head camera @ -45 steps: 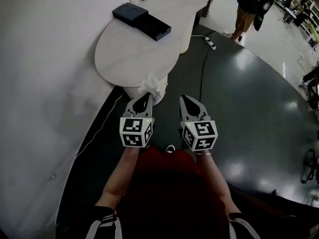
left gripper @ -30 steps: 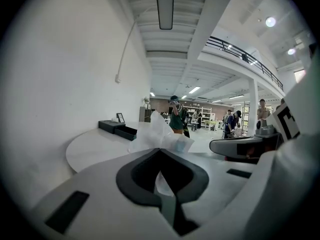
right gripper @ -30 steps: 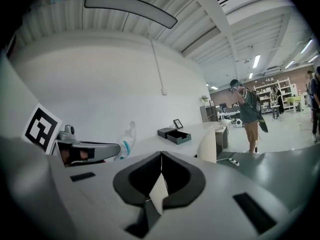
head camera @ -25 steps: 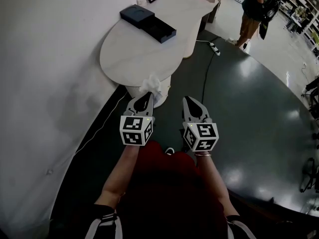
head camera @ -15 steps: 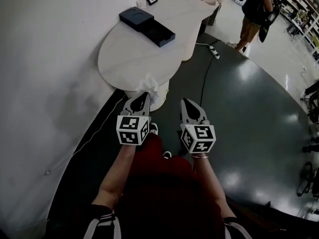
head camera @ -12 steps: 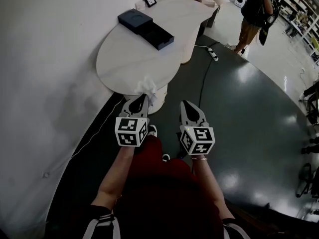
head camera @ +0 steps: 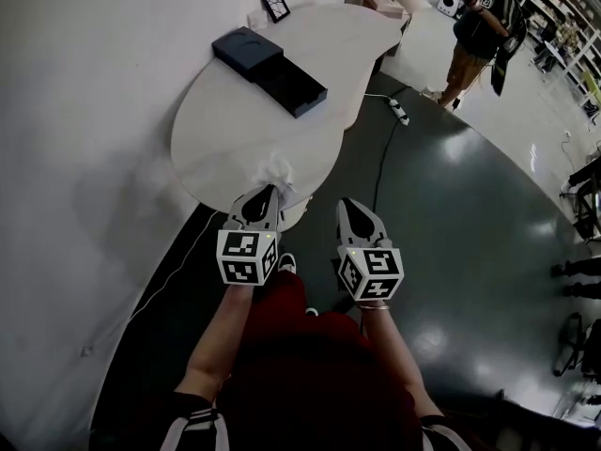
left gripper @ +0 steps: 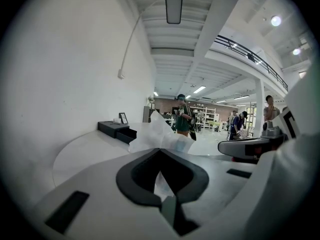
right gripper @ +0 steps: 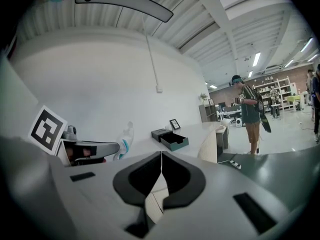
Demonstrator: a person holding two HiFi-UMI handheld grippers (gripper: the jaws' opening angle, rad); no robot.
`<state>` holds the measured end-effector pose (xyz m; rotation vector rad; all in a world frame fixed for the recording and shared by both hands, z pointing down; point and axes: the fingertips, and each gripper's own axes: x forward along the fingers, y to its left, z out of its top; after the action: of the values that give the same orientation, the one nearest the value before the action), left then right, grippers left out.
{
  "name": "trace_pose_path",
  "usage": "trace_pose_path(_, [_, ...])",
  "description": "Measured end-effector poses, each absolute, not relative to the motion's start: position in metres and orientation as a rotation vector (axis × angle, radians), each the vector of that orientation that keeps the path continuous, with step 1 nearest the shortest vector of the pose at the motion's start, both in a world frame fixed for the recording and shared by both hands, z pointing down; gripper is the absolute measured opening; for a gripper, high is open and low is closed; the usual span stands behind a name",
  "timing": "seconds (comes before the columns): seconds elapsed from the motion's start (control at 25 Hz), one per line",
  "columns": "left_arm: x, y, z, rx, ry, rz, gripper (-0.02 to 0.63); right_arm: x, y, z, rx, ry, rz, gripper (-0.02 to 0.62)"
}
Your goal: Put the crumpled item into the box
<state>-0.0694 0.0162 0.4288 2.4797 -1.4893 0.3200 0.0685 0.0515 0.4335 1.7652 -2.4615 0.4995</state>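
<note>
A white crumpled paper [head camera: 279, 170] [left gripper: 161, 134] sticks out of my left gripper [head camera: 266, 188], which is shut on it at the near edge of the white table [head camera: 235, 120]. The same paper [right gripper: 125, 138] shows at the left of the right gripper view. An open dark box [head camera: 292, 86] [left gripper: 125, 134] [right gripper: 174, 142] lies beside its dark lid [head camera: 246, 49] [left gripper: 111, 128] at the table's far side. My right gripper [head camera: 355, 205] [right gripper: 161, 155] is shut and holds nothing, over the dark floor right of the left one.
A small framed picture [head camera: 275, 4] stands at the table's far edge by the white wall. A power strip [head camera: 396, 111] with a black cable lies on the dark floor. A person [head camera: 474, 36] stands at the far right, and more people show in the left gripper view.
Both grippers have come closer to the table, and the crumpled paper now hangs over its near edge. The left gripper has stayed shut on the paper throughout.
</note>
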Motion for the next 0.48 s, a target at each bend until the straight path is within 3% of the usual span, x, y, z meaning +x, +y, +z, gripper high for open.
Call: trace_pose_path(0.48, [-0.076,-0.078,0.44,2.469,-1.436,0.373,0.022,0.059,-0.04,0.443,1.769,-2.408,0.539,0.015])
